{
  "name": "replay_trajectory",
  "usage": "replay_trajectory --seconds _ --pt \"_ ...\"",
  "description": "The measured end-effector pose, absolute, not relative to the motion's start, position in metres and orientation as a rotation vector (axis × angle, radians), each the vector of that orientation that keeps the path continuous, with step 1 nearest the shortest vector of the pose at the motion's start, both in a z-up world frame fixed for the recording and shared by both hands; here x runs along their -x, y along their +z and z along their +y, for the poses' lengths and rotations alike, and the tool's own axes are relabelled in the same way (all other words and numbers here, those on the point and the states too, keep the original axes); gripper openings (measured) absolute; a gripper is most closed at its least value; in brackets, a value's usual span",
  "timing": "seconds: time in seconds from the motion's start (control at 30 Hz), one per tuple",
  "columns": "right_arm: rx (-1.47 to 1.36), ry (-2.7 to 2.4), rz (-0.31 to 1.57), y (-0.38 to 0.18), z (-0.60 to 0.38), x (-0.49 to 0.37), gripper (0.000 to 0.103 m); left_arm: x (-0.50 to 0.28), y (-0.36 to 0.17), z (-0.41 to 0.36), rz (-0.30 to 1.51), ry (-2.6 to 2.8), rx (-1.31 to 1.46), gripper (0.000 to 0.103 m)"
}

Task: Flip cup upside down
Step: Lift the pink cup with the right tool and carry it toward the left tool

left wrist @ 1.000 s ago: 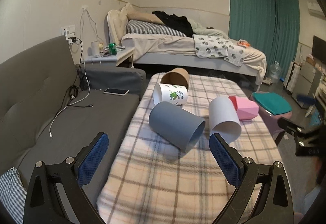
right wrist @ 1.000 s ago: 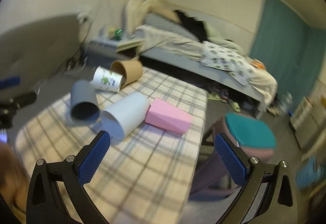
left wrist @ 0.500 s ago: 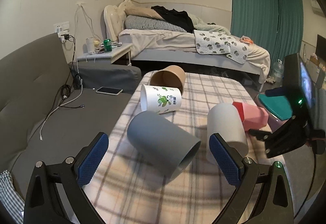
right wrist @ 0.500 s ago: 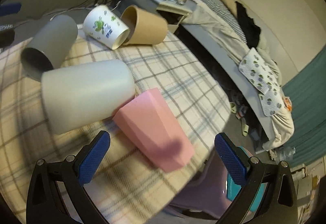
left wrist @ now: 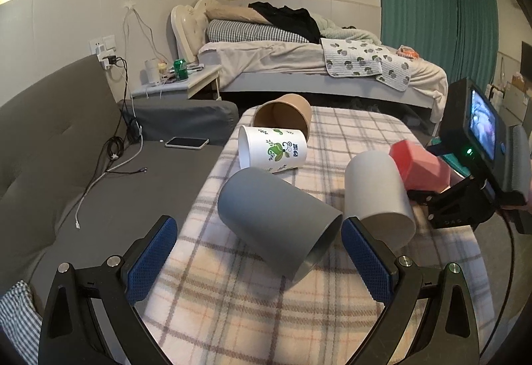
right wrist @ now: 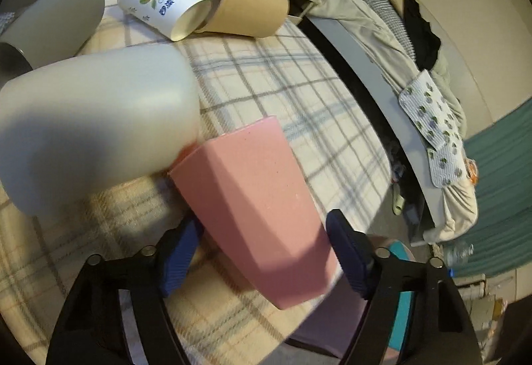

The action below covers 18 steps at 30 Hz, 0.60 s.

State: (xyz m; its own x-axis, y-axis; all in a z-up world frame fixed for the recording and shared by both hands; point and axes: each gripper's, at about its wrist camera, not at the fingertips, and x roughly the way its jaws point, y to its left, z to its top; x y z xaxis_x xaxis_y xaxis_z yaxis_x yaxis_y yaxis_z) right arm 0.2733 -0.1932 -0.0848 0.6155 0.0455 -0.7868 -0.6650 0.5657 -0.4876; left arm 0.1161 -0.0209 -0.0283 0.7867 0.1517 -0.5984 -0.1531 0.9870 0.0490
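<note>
**Right gripper brackets the pink cup; left gripper waits wide**

My right gripper (right wrist: 262, 252) is spread about the width of the pink cup (right wrist: 256, 198), which lies on its side between my blue pads (right wrist: 349, 255); I cannot tell whether the pads touch it yet. The faceted cup's base points away from me and its wider mouth end comes toward me, its far end touching the white cup (right wrist: 96, 122) lying to my left. My left gripper (left wrist: 257, 262) stands wide and empty, with the grey cup (left wrist: 276, 222) lying on the plaid cloth (left wrist: 232, 308) just ahead, open mouth toward me. Farther ahead the printed paper cup (left wrist: 276, 149) and brown paper cup (left wrist: 286, 115) lie tipped over together; every mouth I can see into looks empty.
</note>
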Motion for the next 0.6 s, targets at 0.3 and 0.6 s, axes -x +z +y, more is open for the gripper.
replay_trajectory --seconds 0.3,0.6 --pt "0.586 0.379 0.912 -0.037 -0.220 -0.224 0.068 -0.081 -0.003 -0.019 0.607 0.156 0.002 0.102" --pt "0.258 0.299 1.032 -0.005 -0.211 -0.122 0.065 -0.038 0.013 0.004 0.574 0.157 0.059 0.102"
